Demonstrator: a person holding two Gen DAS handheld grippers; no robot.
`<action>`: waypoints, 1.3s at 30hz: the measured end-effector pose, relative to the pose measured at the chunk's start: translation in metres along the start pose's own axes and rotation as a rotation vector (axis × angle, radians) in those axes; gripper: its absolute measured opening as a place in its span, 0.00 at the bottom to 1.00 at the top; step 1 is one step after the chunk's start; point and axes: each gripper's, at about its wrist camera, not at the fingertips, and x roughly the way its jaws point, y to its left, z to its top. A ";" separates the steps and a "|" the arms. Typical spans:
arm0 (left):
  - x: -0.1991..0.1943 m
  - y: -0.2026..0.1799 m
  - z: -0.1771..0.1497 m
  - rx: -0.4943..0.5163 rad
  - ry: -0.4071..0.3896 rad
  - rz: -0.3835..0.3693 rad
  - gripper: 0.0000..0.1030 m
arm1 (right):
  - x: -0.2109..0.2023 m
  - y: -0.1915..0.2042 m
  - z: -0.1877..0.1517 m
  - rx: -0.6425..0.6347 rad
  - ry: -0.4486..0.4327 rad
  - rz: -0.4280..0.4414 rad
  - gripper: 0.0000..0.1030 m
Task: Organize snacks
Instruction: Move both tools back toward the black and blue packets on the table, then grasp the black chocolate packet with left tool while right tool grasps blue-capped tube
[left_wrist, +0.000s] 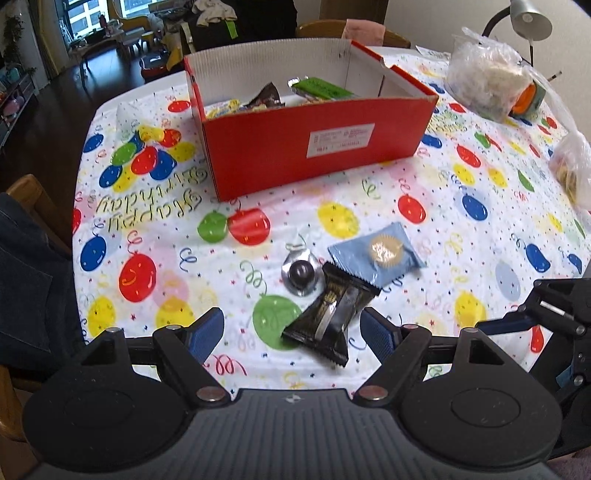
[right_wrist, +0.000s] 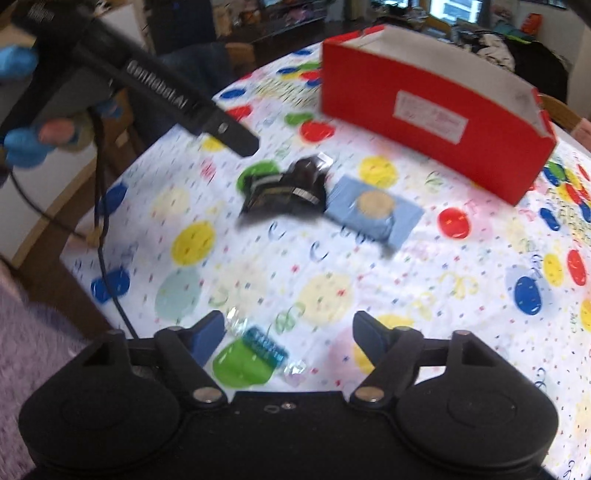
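In the left wrist view, the left hand-held gripper (left_wrist: 291, 332) hangs with its jaws apart over the bench (left_wrist: 424, 314), the near end of a black snack packet (left_wrist: 328, 314) lying between them, unpressed. A silver foil sweet (left_wrist: 300, 273) and a blue wrapped biscuit (left_wrist: 376, 256) lie just beyond; the red box (left_wrist: 295, 147) stands farther off, snacks inside.

In the blurred right wrist view, the right hand-held gripper (right_wrist: 290, 338) also stands apart, over a teal sweet (right_wrist: 264, 349) that its pads do not touch.

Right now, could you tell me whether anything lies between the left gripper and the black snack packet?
Nothing visible does: the black snack packet lies on the tablecloth just ahead of the open left gripper, a silver foil sweet beyond it.
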 end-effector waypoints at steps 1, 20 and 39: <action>0.001 0.000 -0.001 0.002 0.006 -0.002 0.78 | 0.002 0.002 -0.001 -0.011 0.009 0.009 0.63; 0.028 -0.014 0.009 0.106 0.065 -0.055 0.78 | 0.014 0.003 -0.008 -0.060 0.048 0.026 0.11; 0.070 -0.036 0.010 0.191 0.142 -0.017 0.44 | -0.009 -0.047 -0.010 0.295 -0.058 0.003 0.10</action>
